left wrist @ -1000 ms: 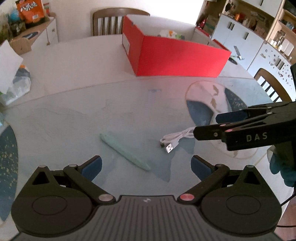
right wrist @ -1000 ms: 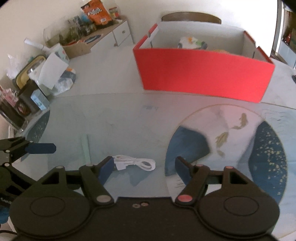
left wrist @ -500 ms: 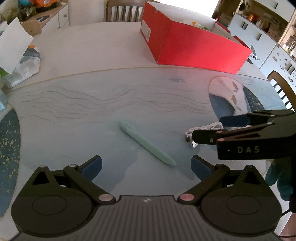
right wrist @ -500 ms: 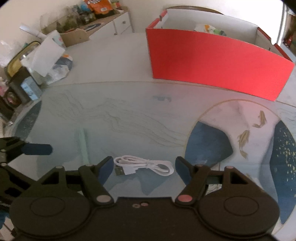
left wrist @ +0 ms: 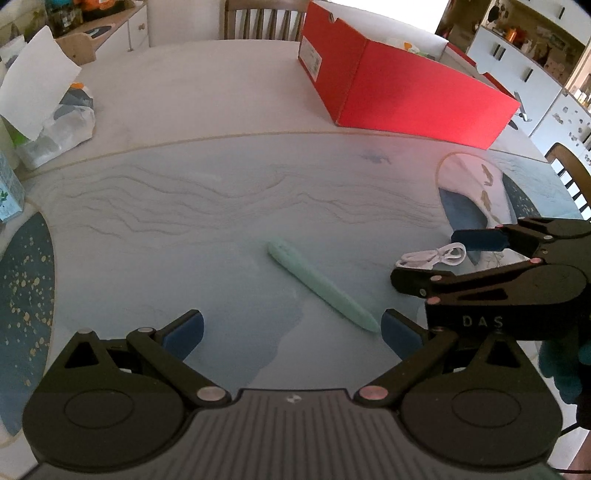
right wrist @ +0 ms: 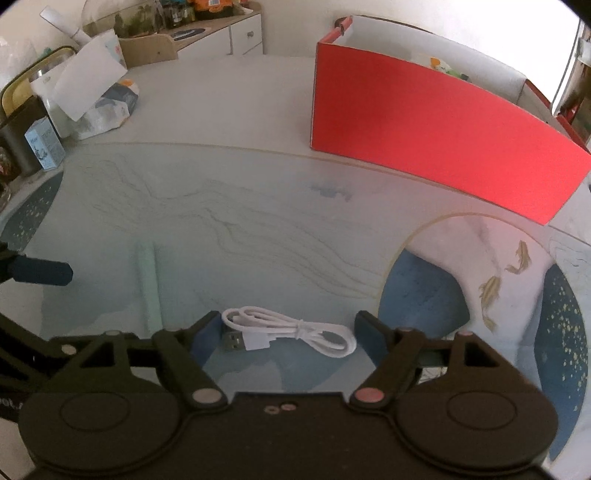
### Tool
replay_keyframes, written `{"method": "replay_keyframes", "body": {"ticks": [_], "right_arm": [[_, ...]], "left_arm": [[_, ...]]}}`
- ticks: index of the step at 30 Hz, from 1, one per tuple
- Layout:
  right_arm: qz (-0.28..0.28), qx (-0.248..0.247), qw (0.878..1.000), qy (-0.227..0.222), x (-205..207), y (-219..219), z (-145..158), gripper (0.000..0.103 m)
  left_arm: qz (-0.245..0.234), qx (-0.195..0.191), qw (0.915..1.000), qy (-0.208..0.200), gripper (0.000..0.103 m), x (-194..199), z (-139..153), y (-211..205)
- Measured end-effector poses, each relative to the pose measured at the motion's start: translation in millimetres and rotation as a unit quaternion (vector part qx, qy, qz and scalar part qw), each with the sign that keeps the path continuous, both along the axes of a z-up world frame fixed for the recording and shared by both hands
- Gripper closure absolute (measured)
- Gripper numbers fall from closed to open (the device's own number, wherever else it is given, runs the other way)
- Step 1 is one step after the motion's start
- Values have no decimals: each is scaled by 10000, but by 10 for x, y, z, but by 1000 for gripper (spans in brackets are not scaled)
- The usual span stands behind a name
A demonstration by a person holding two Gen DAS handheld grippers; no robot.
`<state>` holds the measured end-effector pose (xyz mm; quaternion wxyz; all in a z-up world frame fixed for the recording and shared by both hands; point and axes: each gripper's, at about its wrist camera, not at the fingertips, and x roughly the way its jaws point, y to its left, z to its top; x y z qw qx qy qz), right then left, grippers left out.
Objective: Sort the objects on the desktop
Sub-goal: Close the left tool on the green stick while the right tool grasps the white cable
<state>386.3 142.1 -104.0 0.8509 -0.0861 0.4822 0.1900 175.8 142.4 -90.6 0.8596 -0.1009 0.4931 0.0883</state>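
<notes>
A mint-green pen (left wrist: pixel 322 287) lies slanted on the blue patterned mat, its near end close to my left gripper's right finger. My left gripper (left wrist: pixel 291 332) is open and empty just short of it. A coiled white USB cable (right wrist: pixel 288 331) lies between the open fingers of my right gripper (right wrist: pixel 286 330), which hangs low over it. The cable also shows in the left wrist view (left wrist: pixel 432 255), beside my right gripper (left wrist: pixel 439 258). The pen shows faintly in the right wrist view (right wrist: pixel 147 282). A red open box (left wrist: pixel 402 88) stands at the back.
White paper and a plastic bag (left wrist: pixel 48 110) lie at the left edge, with a small blue carton (right wrist: pixel 44 144) and jars nearby. Wooden chairs (left wrist: pixel 262 18) stand behind the table and at the right (left wrist: pixel 569 177). The red box holds some items (right wrist: pixel 443 68).
Both grippers have come lower and closer to the table. The pen now lies nearer my left gripper's right finger. The cable now lies between my right gripper's fingers.
</notes>
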Motion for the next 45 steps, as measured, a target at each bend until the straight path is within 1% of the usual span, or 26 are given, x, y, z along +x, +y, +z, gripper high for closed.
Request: {"method": "replay_keyframes", "body": {"ticks": [3, 10, 13, 15, 18, 19, 20, 21, 22, 23, 24, 26, 27, 28, 29, 32, 35, 38, 45], "right_arm": [[-23, -33, 10000, -13, -1, -35, 2, 26], [-209, -38, 9998, -5, 29, -155, 0, 27], [-317, -51, 9995, 20, 45, -234, -5, 27], [-389, -49, 9992, 44, 61, -286, -13, 27], [-482, 6, 9988, 112, 73, -365, -5, 27], [-512, 27, 9986, 128, 75, -391, -4, 27], [-530, 35, 9985, 134, 73, -414, -2, 27], [-538, 34, 9985, 133, 71, -436, 0, 27], [-542, 30, 9984, 130, 67, -454, -1, 27], [-546, 32, 9984, 130, 65, -471, -1, 27], [-557, 41, 9984, 133, 66, -479, -4, 27], [-577, 63, 9982, 143, 65, -506, -7, 27], [-583, 72, 9982, 149, 68, -520, -7, 27], [-590, 79, 9981, 156, 72, -536, -7, 27], [-600, 84, 9980, 162, 71, -553, -2, 27], [-642, 101, 9977, 182, 81, -612, -7, 27], [-680, 120, 9974, 189, 83, -694, 6, 27], [-699, 150, 9973, 160, 84, -766, 44, 27], [-690, 253, 9973, 63, 97, -938, 164, 27]], "left_arm": [[19, -9, 10000, -16, 0, 15, -4, 9], [139, -86, 9999, -17, 1, 89, -37, 6], [39, -21, 10000, -36, 1, 134, -46, -65], [-76, 147, 9999, -16, 5, 160, -66, -151], [-264, 631, 9976, 55, 14, 198, -90, -303], [-324, 792, 9963, 81, 21, 210, -99, -349], [-419, 855, 9954, 26, 34, 206, -92, -390], [-511, 878, 9948, -23, 41, 204, -77, -428], [-620, 882, 9942, -47, 54, 211, -64, -472], [-703, 891, 9935, -58, 65, 223, -57, -504], [-751, 882, 9932, -67, 69, 236, -52, -529], [-729, 861, 9936, -68, 73, 263, -52, -534], [-691, 838, 9941, -77, 77, 269, -50, -516], [-620, 832, 9946, -91, 86, 276, -47, -486], [-563, 784, 9953, -104, 92, 273, -41, -455], [-406, 594, 9973, -116, 93, 309, -33, -372], [-360, 610, 9974, -127, 93, 311, -38, -385], [-265, 466, 9984, -156, 93, 311, -35, -376], [-198, 397, 9986, -271, 94, 308, 52, -429]]}}
